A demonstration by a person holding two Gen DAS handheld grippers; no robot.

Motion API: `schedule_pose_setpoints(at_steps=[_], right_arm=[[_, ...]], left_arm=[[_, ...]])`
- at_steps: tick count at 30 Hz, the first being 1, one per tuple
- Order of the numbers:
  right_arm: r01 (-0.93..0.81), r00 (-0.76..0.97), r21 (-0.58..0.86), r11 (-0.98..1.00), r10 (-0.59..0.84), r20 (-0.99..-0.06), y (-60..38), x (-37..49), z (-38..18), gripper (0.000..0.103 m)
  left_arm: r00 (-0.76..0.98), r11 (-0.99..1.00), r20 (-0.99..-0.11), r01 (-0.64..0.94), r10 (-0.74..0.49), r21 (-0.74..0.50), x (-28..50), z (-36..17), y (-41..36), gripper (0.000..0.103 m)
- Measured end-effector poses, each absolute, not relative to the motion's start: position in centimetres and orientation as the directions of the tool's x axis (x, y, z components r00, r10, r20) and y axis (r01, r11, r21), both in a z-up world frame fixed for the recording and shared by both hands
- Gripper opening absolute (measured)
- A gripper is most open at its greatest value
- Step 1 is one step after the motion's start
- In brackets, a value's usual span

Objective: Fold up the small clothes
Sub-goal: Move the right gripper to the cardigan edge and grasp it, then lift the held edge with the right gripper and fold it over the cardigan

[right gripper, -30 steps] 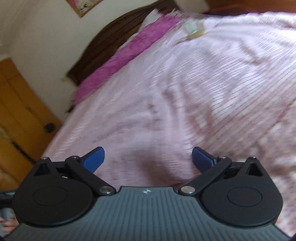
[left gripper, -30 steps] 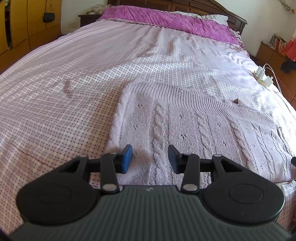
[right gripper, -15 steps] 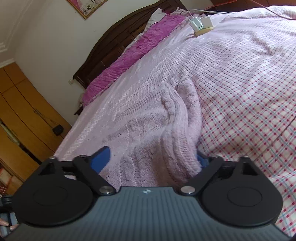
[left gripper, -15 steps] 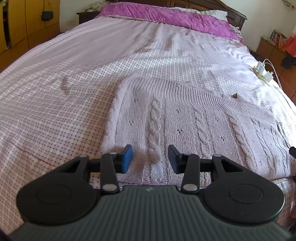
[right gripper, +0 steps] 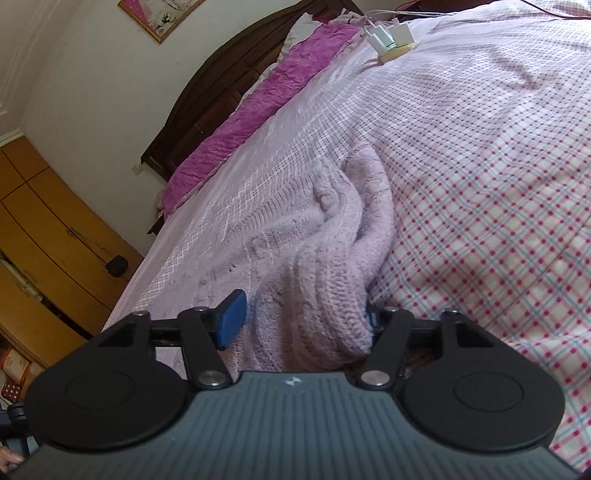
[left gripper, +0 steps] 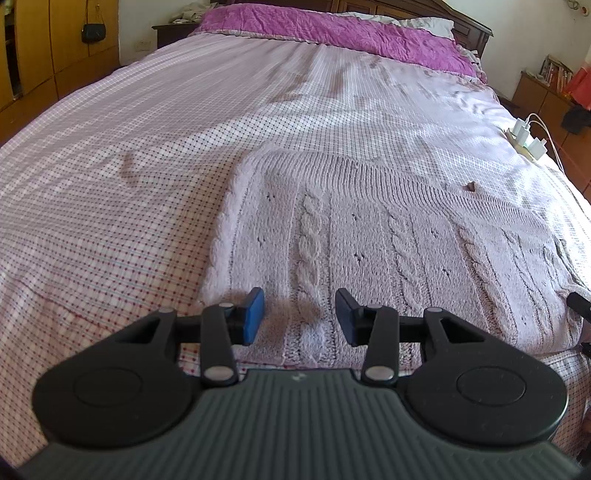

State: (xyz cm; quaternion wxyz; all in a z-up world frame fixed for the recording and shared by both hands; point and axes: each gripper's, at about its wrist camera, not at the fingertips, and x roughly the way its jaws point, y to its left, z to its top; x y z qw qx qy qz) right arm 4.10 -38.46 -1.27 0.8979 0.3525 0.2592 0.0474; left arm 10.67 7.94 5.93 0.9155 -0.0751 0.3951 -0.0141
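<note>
At the far left of the left wrist view, a curved wooden wardrobe (left gripper: 48,55) in warm orange-brown is being seen, with a small dark pouch (left gripper: 91,32) hanging on it. Beside it the bed (left gripper: 92,206) is being covered by a thin checked sheet, its fine red and blue grid lying over pale pink in soft wrinkles. A crinkled magenta pillow (left gripper: 332,33) is being stretched across the head end, below a dark wooden headboard (left gripper: 461,26).

The pale lilac knitted garment (left gripper: 388,236) is being spread flat on the sheet near the foot edge; its thick, fuzzy yarn is worked in raised cable plaits, ribbed bands and small eyelet holes. The left gripper (left gripper: 299,319) is being held just above the garment's near hem, with its blue-padded jaws parted and nothing between them. At the right edge of the bed, white chargers on a cream power strip (left gripper: 526,142) are lying on the sheet.

In the right wrist view, the garment (right gripper: 317,258) is being lifted into a rounded, bunched fold at its right edge, over the larger pink-and-teal check of the sheet (right gripper: 498,221). The right gripper (right gripper: 301,317) is being closed around this thick fold, one blue pad (right gripper: 231,319) showing at its left and the other almost hidden behind the knit.
</note>
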Motion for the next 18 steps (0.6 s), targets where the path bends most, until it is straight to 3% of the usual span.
schedule_pose_setpoints(at_steps=[4,6,8,18], right_arm=[[0.092,0.869,0.66,0.746,0.264,-0.419,-37.95,4.4,-1.09,0.076],[0.077,0.876,0.673,0.736,0.272,-0.397,-37.9,4.25,-1.0,0.073],[0.063,0.881,0.695,0.716,0.287,-0.376,-37.99,4.15,-1.1,0.062],[0.067,0.884,0.709,0.702,0.287,-0.368,-37.96,4.42,-1.95,0.061]], left_arm=[[0.689,0.988,-0.72,-0.032,-0.086,-0.148,10.56,5.84,7.85,0.044],[0.689,0.988,-0.72,-0.032,-0.086,-0.148,10.5,5.8,7.84,0.044],[0.689,0.988,-0.72,-0.032,-0.086,-0.149,10.5,5.82,7.86,0.044],[0.688,0.989,-0.721,-0.03,-0.085,-0.145,10.5,5.69,7.78,0.044]])
